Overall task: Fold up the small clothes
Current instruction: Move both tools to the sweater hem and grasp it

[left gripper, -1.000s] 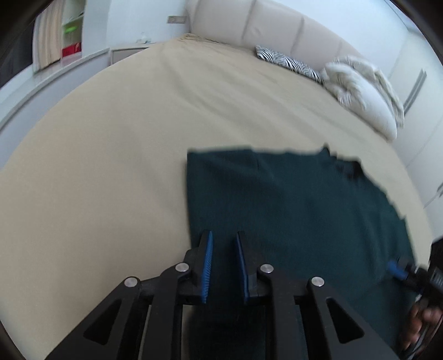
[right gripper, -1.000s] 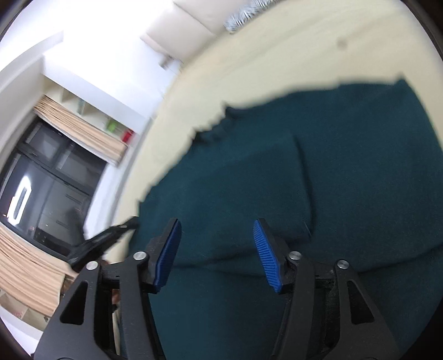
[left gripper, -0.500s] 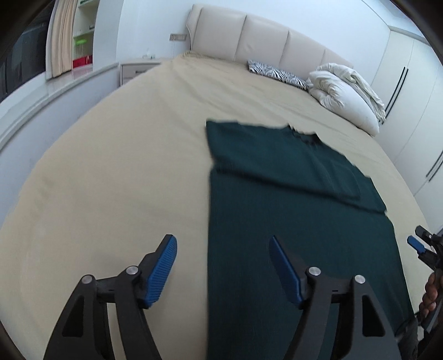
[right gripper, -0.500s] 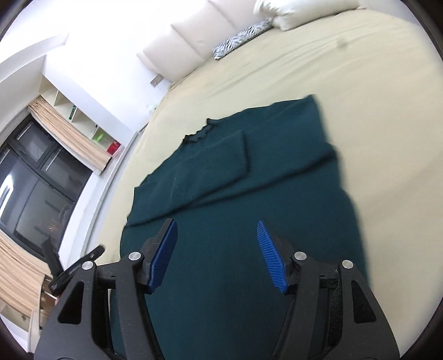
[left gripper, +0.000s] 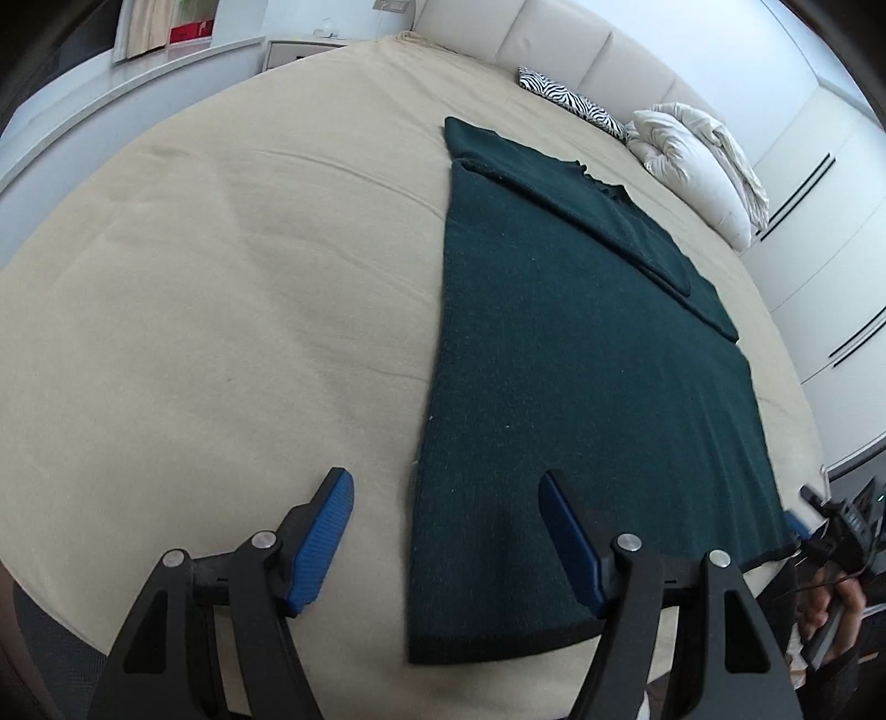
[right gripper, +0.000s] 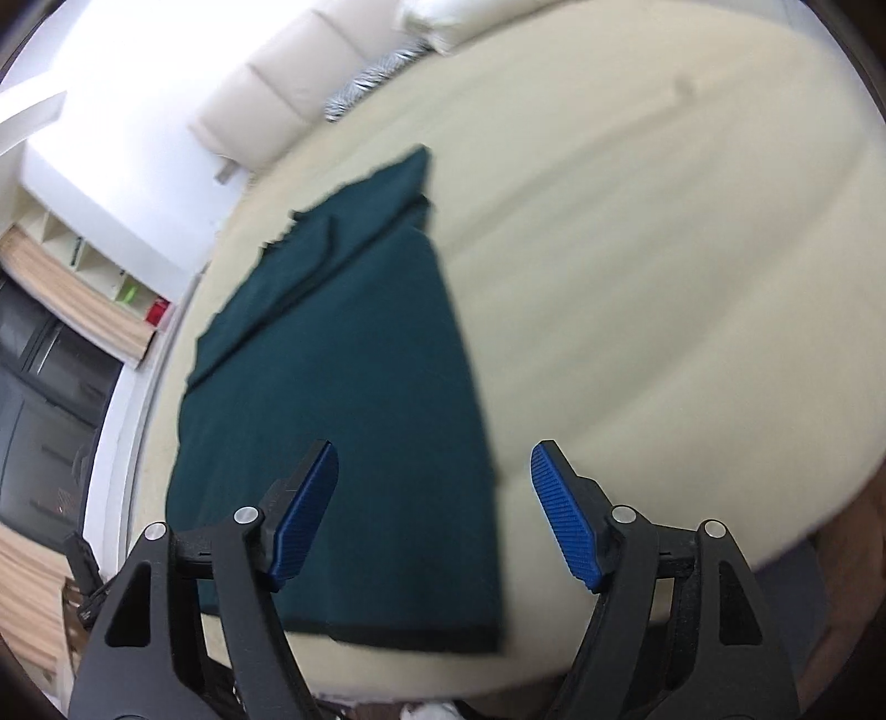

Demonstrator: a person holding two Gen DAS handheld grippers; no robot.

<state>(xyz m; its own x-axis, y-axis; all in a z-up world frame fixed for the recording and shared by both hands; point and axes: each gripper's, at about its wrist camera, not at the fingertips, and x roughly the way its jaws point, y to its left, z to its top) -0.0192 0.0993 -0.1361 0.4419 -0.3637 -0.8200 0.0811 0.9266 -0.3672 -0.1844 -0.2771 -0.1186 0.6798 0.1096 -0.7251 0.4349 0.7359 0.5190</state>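
A dark green knitted sweater [left gripper: 576, 354] lies flat on the beige bed [left gripper: 221, 288], sleeves folded across its far part, hem near the bed's front edge. My left gripper [left gripper: 446, 540] is open and empty, hovering over the sweater's near left corner. My right gripper [right gripper: 434, 515] is open and empty over the sweater's [right gripper: 343, 399] near right corner. The right gripper also shows in the left wrist view [left gripper: 830, 526] at the far right.
A white duvet [left gripper: 703, 166] and a zebra-print pillow [left gripper: 570, 102] lie by the padded headboard [left gripper: 554, 39]. A nightstand [left gripper: 299, 50] stands at the back left. White wardrobes [left gripper: 819, 221] line the right side. A window [right gripper: 33, 399] is at left.
My left gripper has opened and let go of the sweater. Both grippers have drawn back toward the hem at the bed's front edge. The sweater now lies flat.
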